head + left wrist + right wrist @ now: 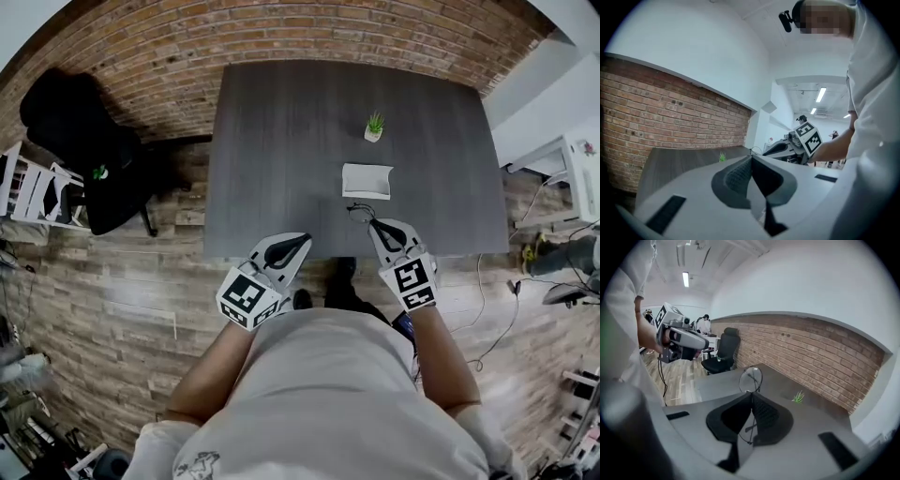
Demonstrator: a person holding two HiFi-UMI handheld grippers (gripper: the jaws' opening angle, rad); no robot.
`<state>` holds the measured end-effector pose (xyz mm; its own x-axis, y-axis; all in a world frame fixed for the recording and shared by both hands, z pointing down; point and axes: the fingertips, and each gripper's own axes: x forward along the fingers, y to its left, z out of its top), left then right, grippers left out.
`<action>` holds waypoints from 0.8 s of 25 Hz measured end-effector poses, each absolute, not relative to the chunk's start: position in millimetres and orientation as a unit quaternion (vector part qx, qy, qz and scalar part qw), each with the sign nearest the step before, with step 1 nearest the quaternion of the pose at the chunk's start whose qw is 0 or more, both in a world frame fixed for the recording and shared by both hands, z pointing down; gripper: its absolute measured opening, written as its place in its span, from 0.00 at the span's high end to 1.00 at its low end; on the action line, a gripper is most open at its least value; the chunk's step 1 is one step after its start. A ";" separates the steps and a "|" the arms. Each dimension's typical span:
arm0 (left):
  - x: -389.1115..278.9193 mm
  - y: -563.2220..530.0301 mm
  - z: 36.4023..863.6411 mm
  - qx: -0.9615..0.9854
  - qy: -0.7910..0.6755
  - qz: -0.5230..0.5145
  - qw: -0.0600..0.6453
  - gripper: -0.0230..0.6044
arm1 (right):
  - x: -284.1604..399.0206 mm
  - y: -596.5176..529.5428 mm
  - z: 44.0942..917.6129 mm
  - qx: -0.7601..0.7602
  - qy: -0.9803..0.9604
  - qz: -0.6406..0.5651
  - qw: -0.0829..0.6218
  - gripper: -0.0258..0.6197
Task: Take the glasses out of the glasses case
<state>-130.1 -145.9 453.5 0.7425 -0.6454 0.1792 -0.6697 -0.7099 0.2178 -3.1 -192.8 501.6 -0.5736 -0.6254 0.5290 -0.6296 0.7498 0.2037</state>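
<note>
The dark grey desk (281,141) is filling the middle of the head view. Its near edge is running just behind the two claws at 6 o'clock, and its whole left half is lying bare. A black office chair (84,150) is standing off the desk at 9 o'clock, well apart.

The white glasses case (367,180) is sitting open on the desk's right half, with nothing dark showing inside it. The right claw (377,225) is hovering near the case at its 6 o'clock, and its jaws are clamping the glasses (751,379). In the right gripper view one round lens is standing up past the tips at 12 o'clock while the thin wire frame is running back down between the pads. The long axis is therefore lying roughly along the jaws. The glasses are sitting outside the case, over the strip of desk between the case and the near edge.

The left claw (302,241) is hovering at 9 o'clock of the right one, its jaws pressed together on nothing, and it is the farther of the two from the case and the glasses. The small potted plant (374,127) is standing at 12 o'clock of the case, apart from it.

By my judgement the removal is looking done. Setting the glasses down is calling for the bare desk at 9 o'clock of the case, well in from the near edge.
</note>
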 end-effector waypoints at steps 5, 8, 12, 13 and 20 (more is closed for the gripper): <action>-123.8 -126.5 434.0 0.927 -0.353 0.032 0.125 0.95 | 1.6 -160.7 475.6 0.366 -0.893 -0.004 0.263 0.94; -113.8 -116.3 426.1 0.928 -0.351 0.030 0.117 0.95 | 9.4 -146.7 463.0 0.369 -0.896 -0.014 0.244 0.94; -102.7 -105.9 417.8 0.926 -0.359 0.027 0.112 0.95 | 19.7 -131.3 446.6 0.359 -0.904 -0.026 0.232 0.94; -98.9 -104.3 415.8 0.925 -0.362 0.027 0.110 0.95 | 23.7 -129.2 444.2 0.358 -0.906 -0.025 0.224 0.94; -50.3 -86.0 404.8 0.920 -0.375 0.021 0.111 0.95 | 63.7 -106.0 423.6 0.337 -0.920 -0.038 0.197 0.94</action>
